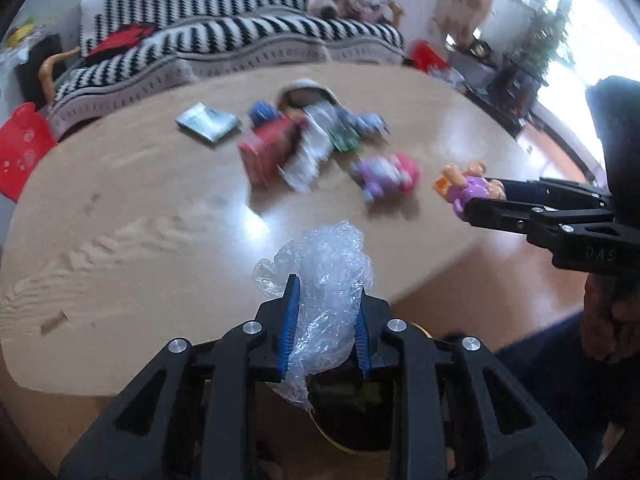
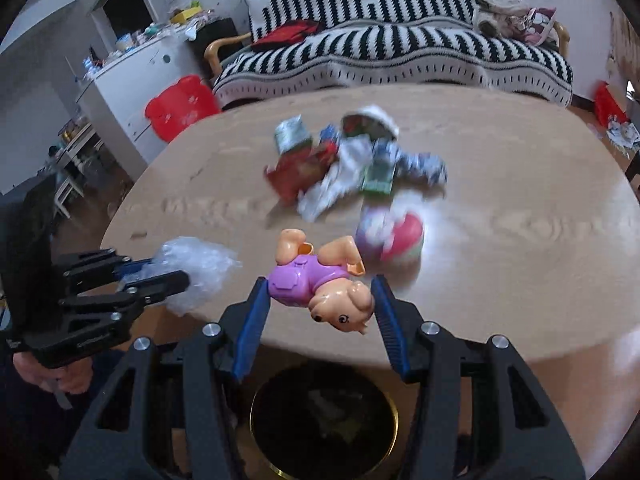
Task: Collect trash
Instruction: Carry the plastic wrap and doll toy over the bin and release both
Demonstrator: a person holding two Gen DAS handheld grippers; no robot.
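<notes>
My left gripper is shut on a crumpled clear plastic wrap, which bulges out past the blue pads above the near edge of the wooden table. My right gripper is shut on a pig toy in a purple dress, held sideways between its blue pads. A round dark bin with a gold rim stands on the floor right below the right gripper. In the left wrist view the right gripper comes in from the right with the pig toy. In the right wrist view the left gripper holds the wrap at the left.
A blurred pile on the table holds a red box, white wrappers, a green packet, a silver packet and a purple and pink toy. A striped sofa stands behind, a red stool and white cabinet to the left.
</notes>
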